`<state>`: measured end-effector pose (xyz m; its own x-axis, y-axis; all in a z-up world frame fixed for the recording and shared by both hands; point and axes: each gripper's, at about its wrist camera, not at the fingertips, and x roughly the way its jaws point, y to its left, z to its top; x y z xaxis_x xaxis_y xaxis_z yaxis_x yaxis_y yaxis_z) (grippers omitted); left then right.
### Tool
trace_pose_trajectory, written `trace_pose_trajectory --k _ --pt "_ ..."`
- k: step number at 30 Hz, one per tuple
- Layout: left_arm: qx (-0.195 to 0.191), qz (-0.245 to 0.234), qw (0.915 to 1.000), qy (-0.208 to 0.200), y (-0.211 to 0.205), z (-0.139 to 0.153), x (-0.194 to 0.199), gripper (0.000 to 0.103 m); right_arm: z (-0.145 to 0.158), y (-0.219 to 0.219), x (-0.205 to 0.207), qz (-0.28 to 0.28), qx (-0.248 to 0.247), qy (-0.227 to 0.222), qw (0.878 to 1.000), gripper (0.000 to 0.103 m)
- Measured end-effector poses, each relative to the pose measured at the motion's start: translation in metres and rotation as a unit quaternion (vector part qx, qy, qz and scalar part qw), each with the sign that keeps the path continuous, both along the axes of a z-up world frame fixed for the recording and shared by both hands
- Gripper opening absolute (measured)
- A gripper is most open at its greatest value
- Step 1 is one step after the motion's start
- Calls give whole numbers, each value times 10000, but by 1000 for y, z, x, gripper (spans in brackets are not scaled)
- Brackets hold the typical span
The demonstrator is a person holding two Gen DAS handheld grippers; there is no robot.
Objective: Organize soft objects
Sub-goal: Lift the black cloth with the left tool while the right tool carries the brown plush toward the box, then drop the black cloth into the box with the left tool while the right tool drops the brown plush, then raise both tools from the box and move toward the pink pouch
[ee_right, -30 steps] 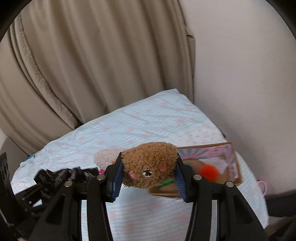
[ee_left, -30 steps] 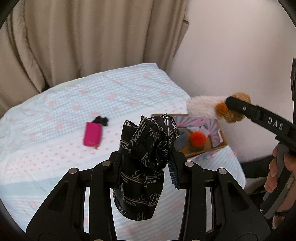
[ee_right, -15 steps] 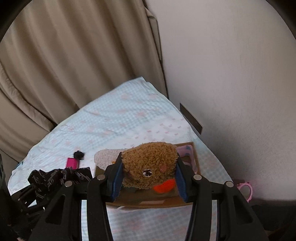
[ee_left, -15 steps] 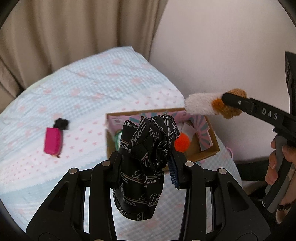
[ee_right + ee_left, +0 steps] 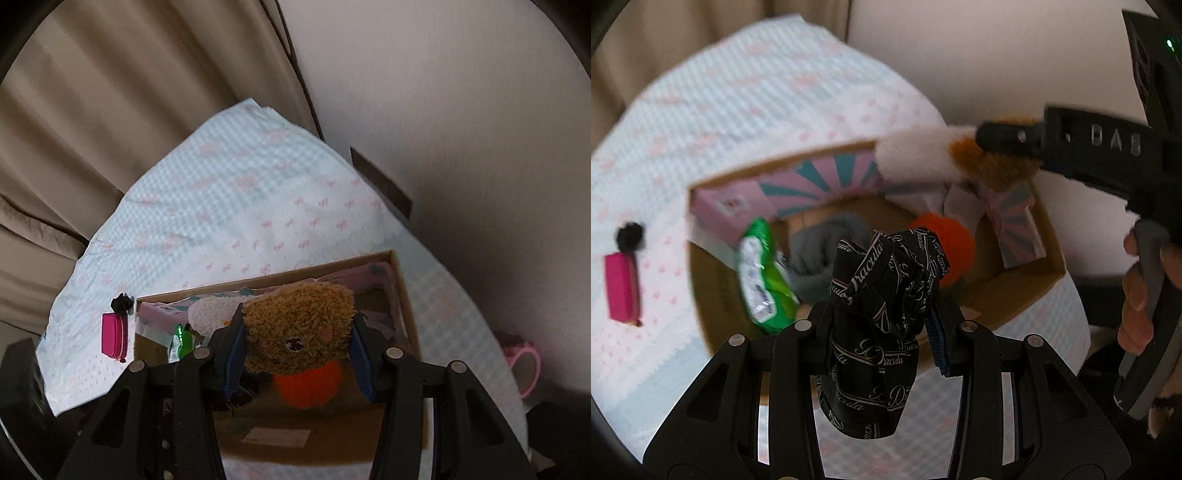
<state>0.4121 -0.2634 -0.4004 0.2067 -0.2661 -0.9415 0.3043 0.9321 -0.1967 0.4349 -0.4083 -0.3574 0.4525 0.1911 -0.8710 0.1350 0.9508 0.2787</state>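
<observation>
Cardboard box on bed, left gripper jaws clamped on black printed cloth, right gripper jaws squeezing brown plush toy, both above it

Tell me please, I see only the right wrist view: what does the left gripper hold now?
Observer: The left gripper is shut on a black cloth with white "Dracula" lettering, above the near side of the cardboard box.
Operator: The plush toy hides the middle of the box from me. What lies there?
Observer: A grey cloth lies between the green packet and the orange pompom.
Operator: Who holds the right gripper?
Observer: A person's hand is wrapped around its grey handle, at the right edge of the left wrist view.
</observation>
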Motion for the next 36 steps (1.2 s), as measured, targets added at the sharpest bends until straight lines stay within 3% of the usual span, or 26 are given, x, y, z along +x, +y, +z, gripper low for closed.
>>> trace_pose_trajectory --k 5,9,11,12,13,14,16,17,26,36 --pt "-58 -82 9995 297 5 -23 10 35 -26 0 14 -29 254 317 9992 46" --pt "24 -533 9979 361 -8 -31 15 35 -40 3 21 -89 326 467 9983 46" --pt "183 -682 9969 343 -12 -32 15 42 -45 4 23 -96 351 542 9979 47" --pt "339 -725 9962 341 -13 -33 16 61 -48 5 26 -111 379 600 9974 50" --pt "449 -732 9958 332 -14 -33 17 93 -50 5 27 -107 449 654 9968 51" --pt "508 -725 9955 327 -13 -33 18 103 -52 7 29 -80 500 694 9963 56" --pt "506 -651 9962 275 -8 -31 18 103 -54 10 30 16 513 726 9960 79" --pt "515 -617 9963 314 -6 -32 18 103 -55 11 29 54 498 715 9962 101" --pt "656 -424 9968 188 2 -20 7 103 -46 13 10 128 554 460 9973 103" --pt "583 -105 9980 -209 17 41 -16 103 4 14 -10 195 427 24 9989 103"
